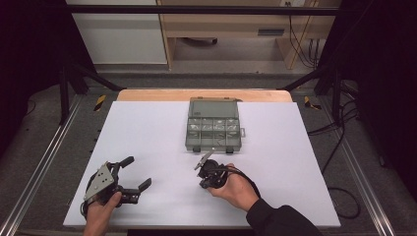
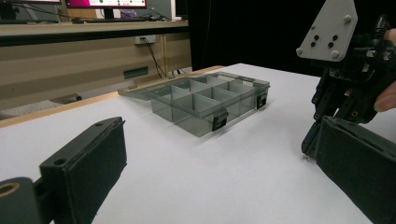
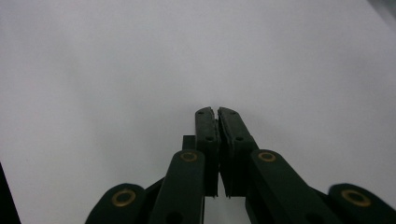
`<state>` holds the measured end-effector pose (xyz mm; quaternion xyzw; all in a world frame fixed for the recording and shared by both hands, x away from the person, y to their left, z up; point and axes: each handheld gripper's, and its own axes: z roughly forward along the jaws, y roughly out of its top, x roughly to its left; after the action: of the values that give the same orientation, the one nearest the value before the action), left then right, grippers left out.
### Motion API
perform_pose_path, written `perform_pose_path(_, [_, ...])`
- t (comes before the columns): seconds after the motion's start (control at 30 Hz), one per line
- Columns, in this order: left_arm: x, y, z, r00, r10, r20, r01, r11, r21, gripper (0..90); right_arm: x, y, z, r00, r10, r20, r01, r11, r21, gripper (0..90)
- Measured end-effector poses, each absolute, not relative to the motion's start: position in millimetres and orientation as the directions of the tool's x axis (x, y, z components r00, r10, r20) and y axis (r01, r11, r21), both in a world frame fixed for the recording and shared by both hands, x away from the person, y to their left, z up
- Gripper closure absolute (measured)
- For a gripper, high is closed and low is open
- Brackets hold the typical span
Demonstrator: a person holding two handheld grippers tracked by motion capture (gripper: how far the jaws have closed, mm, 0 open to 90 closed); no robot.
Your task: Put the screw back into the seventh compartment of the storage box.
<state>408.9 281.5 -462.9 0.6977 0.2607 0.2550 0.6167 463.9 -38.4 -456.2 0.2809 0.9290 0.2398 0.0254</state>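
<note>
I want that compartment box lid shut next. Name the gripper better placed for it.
Probably right. The right gripper sits just in front of the open compartment box, jaws shut. The left gripper, jaws open, is farther off, near the table's corner.

What lies in the compartments of the translucent grey plastic organiser box [image 1: 213, 127] near the white table's far edge is too small to tell. The person's left hand [image 1: 100, 215] is cut off at the bottom edge.
</note>
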Motion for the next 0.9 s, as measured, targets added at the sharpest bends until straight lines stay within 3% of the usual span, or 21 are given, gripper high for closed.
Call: perform_pose_path(0.9, [408.9, 281.7, -462.7, 0.735, 0.677, 0.032, 0.049, -0.1, 0.994, 1.8, 466.5, -43.6, -453.0, -0.845, 0.525, 0.105, 0.508, 0.725, 0.465, 87.9])
